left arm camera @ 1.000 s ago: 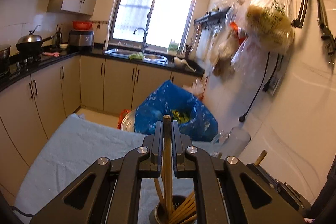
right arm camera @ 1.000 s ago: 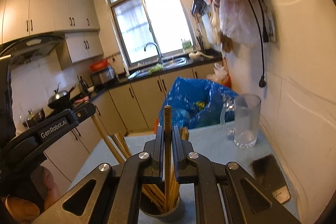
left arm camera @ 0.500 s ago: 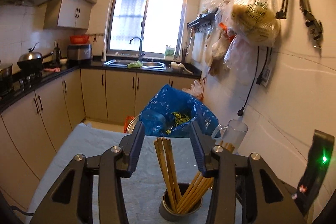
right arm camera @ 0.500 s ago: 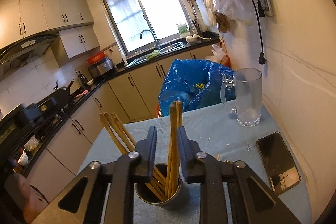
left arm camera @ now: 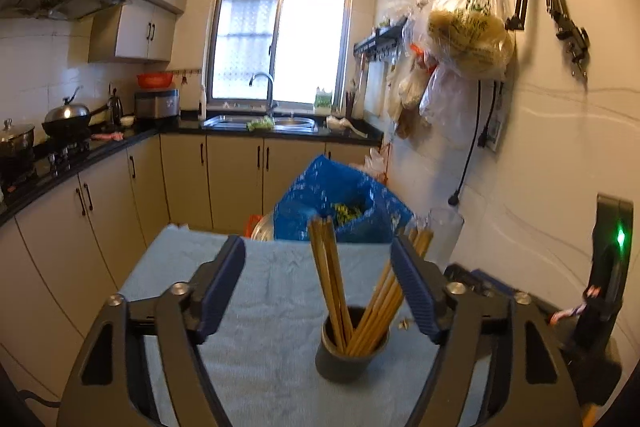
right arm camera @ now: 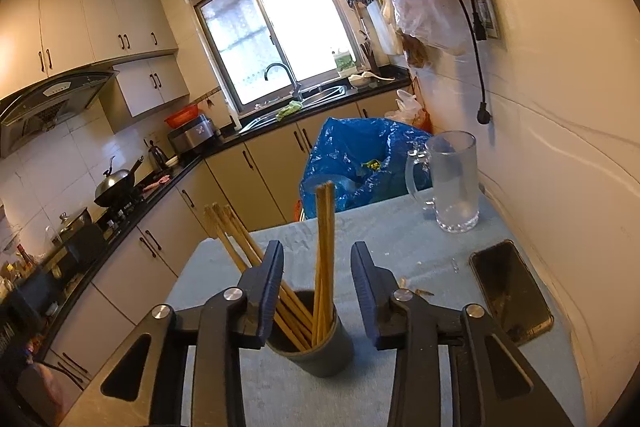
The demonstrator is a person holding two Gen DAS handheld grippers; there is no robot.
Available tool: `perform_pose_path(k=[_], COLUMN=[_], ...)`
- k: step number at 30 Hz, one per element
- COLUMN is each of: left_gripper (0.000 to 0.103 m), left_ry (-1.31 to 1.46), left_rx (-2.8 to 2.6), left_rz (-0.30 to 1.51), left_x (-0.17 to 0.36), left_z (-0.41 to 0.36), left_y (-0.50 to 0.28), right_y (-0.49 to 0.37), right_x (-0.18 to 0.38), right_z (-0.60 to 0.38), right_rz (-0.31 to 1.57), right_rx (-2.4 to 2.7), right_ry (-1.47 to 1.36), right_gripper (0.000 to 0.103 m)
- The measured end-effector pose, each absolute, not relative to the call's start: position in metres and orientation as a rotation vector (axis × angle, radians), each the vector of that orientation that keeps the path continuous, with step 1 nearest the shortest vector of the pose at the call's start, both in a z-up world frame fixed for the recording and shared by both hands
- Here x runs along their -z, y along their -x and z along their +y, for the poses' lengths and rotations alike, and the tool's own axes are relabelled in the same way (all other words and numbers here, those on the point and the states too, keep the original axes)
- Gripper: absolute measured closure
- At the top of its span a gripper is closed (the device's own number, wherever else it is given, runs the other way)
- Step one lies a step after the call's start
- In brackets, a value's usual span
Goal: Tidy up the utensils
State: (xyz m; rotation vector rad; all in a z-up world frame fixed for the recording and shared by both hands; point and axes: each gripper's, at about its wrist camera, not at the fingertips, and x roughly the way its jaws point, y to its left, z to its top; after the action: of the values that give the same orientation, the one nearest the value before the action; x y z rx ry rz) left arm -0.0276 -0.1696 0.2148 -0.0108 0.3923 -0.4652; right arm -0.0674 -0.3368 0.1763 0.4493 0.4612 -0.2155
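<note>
Chopsticks [left arm camera: 332, 279] stand bundled in the dark round holder [left arm camera: 347, 355] on my cloth-covered tabletop [left arm camera: 260, 307], and nothing is in either tool's grip. From my left tool [left arm camera: 318, 287] I see two sticks rising nearly upright out of the holder and a larger group leaning off to the right, their tips passing behind that side's blue pad; its jaws are opening and stand wide, well clear of the sticks on both sides. From my right tool [right arm camera: 316, 291] the holder [right arm camera: 316, 347] sits just ahead, with one pair of chopsticks [right arm camera: 323, 247] upright in the gap between the pads and the others slanting away to the left behind the left pad. Those jaws are opening too, though narrower, and neither pad presses on the upright pair. Farther back on the tabletop stands a clear glass mug [right arm camera: 452, 183] near the wall, a dark phone [right arm camera: 510, 291] lies flat on the cloth to the right, and a blue plastic bag [right arm camera: 360, 159] bulges beyond the far edge.
</note>
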Motion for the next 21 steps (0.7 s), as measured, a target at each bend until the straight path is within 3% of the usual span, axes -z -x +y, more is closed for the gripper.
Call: perform_pose_path(k=[14, 21], left_gripper=[0.02, 0.013], left_ry=[0.021, -0.059], left_rx=[0.471, 0.38], left_rz=[0.665, 0.608], left_x=[-0.152, -0.14], left_z=[-0.147, -0.136], left_y=[0.046, 0.071], right_y=[0.103, 0.123], right_x=[-0.151, -0.134], right_z=[-0.324, -0.31], right_rz=[0.53, 0.565], right_rx=[0.241, 0.246], right_ry=[-0.444, -0.446], right_gripper=[0.053, 0.051])
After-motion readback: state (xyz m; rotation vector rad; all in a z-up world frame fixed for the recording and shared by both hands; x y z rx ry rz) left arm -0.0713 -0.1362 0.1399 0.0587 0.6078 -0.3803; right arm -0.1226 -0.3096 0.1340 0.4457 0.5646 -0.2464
